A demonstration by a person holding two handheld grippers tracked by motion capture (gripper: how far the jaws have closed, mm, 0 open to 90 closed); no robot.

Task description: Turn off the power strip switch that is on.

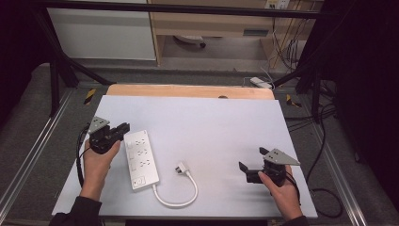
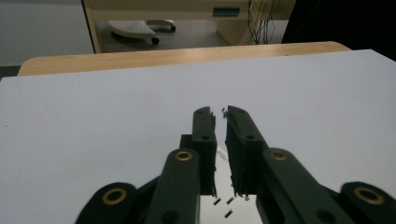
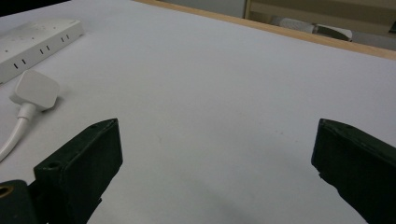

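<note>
Two grippers at a white power strip, its own plug lying loose on the sheet.

Left gripper (image 1: 123, 130) hovered at the far left corner of the white rectangular plastic power strip (image 1: 140, 159), jaws pressed nearly together with only a slit between, pinching nothing; the strip's face showed just beneath them in the left gripper view (image 2: 223, 186). Right gripper (image 1: 244, 170) sat low near the table's right side, jaws spread wide, pointed toward the white moulded plug (image 1: 180, 167), well apart from it. Plug lay just right of the strip on its short white looped cable (image 1: 176, 200). Risk, as judged: the strip lay free on the smooth pale sheet (image 1: 211, 127), so it could skid or twist if the plug were pushed in while the left jaws only grazed it; the stiff cable loop could also swing the plug off line. Both hands gripped from behind, forearms low.
</note>
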